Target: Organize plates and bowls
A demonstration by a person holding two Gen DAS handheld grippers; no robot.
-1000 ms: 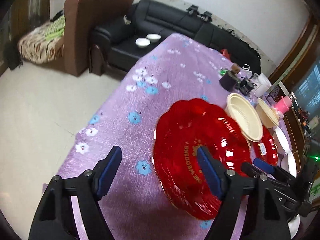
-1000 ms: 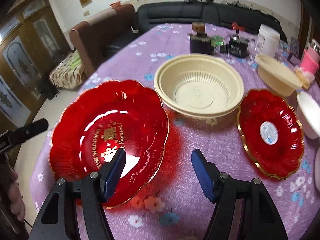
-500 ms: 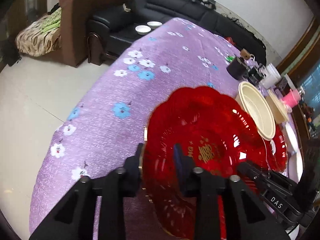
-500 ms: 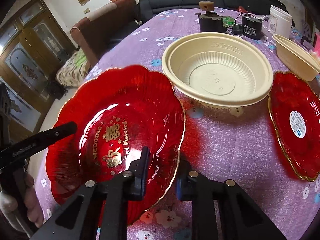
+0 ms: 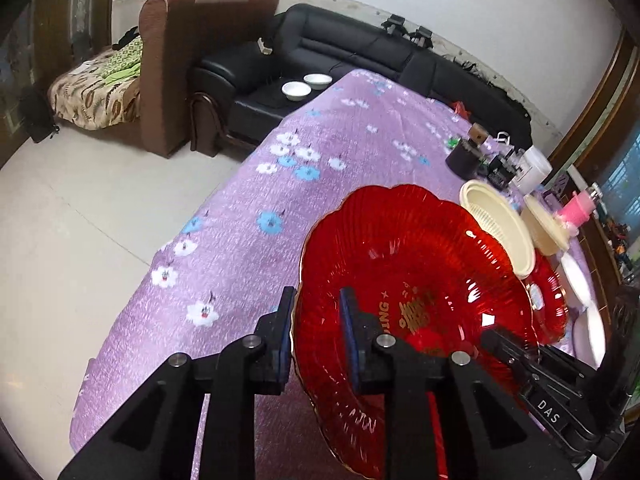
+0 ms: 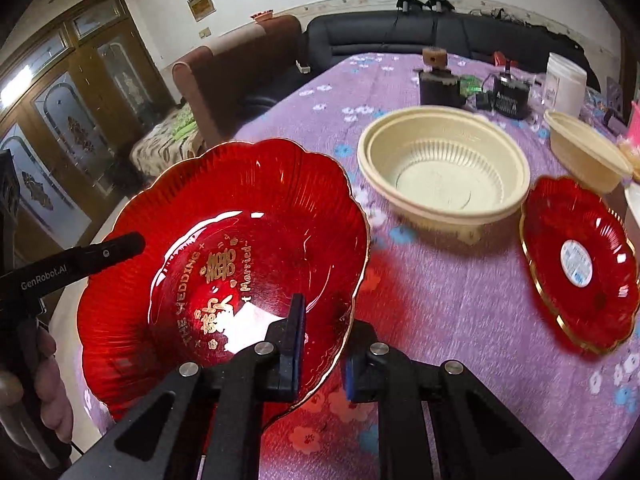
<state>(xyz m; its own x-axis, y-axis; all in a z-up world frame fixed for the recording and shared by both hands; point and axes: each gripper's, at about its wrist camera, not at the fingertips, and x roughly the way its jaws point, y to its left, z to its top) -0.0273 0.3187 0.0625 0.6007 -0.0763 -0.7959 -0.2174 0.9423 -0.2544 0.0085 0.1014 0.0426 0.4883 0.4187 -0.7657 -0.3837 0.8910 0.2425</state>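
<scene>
A large red scalloped plate with gold lettering is lifted off the purple tablecloth, tilted. My left gripper is shut on its left rim. My right gripper is shut on its near right rim; the plate also shows in the right wrist view. A cream ribbed bowl sits behind it. A smaller red plate with a white sticker lies to the right. A second cream bowl stands at the far right.
The table has a purple floral cloth. At its far end stand a dark jar, a black device and a white tub. White dishes lie at the right edge. A black sofa holds two white bowls.
Both grippers closed on opposite rims of the large red plate, then raised it off the cloth. It now tilts and hangs above the table.
</scene>
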